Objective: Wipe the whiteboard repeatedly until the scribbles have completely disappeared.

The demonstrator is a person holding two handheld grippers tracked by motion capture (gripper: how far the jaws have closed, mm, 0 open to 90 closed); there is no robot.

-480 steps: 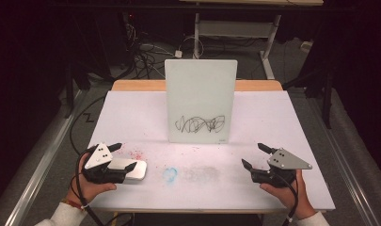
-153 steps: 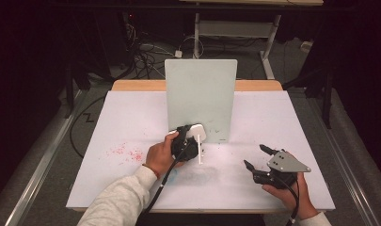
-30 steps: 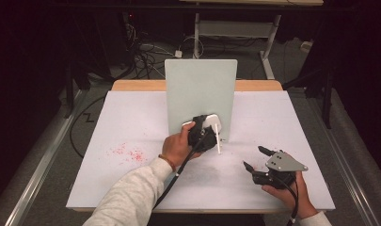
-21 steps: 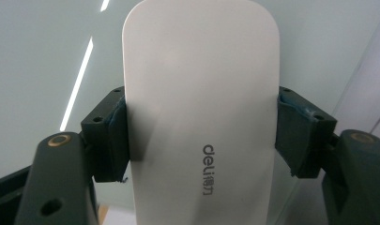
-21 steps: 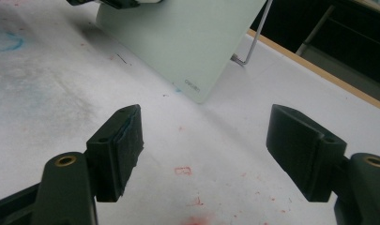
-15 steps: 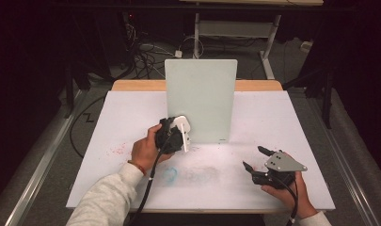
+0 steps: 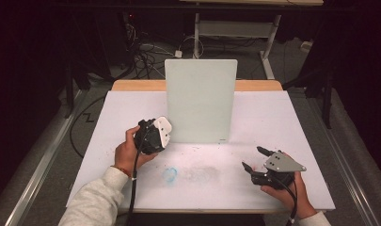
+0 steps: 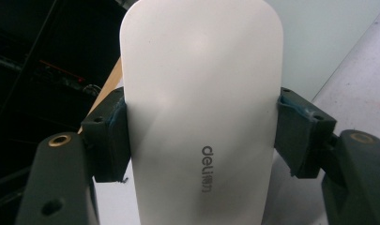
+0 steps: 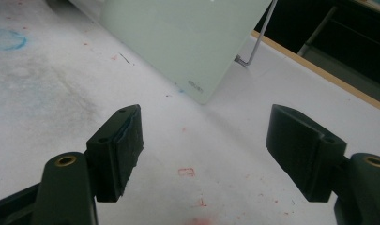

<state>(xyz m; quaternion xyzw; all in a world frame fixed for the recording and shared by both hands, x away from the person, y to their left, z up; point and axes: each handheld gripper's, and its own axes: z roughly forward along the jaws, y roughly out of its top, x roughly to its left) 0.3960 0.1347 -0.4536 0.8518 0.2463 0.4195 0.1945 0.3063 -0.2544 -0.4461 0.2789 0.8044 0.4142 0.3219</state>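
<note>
- Tongs first: the left tongs (image 8: 201, 136) are clenched on a white whiteboard eraser (image 8: 201, 103), one jaw on each long side, about midway along its length, with the printed brand mark on the face between them.
- In the high view the left tongs (image 7: 150, 136) hold the eraser (image 7: 162, 130) off the worktop (image 7: 273, 117), just in front of the lower left corner of the whiteboard (image 7: 201, 101).
- The right tongs (image 9: 201, 154) are released, jaws well apart with nothing between them; in the high view the right tongs (image 7: 261, 165) rest low over the worktop near its front right, well apart from the eraser.
- Handling, as a judgement: the eraser's shell looks like smooth, hard plastic, so it is probably light and stiff but slippery. A grip across the narrow width, as now, suits it; pinching nearer a rounded end could let it squirt out.
- The whiteboard (image 9: 187, 42) is propped upright on a thin wire stand (image 9: 255, 37). Its face looks clean. It seems light and easy to tip, so wiping pressure should stay gentle.
- Farther out, the worktop's white cover carries a blue smudge (image 7: 170, 174) and faint red specks.
</note>
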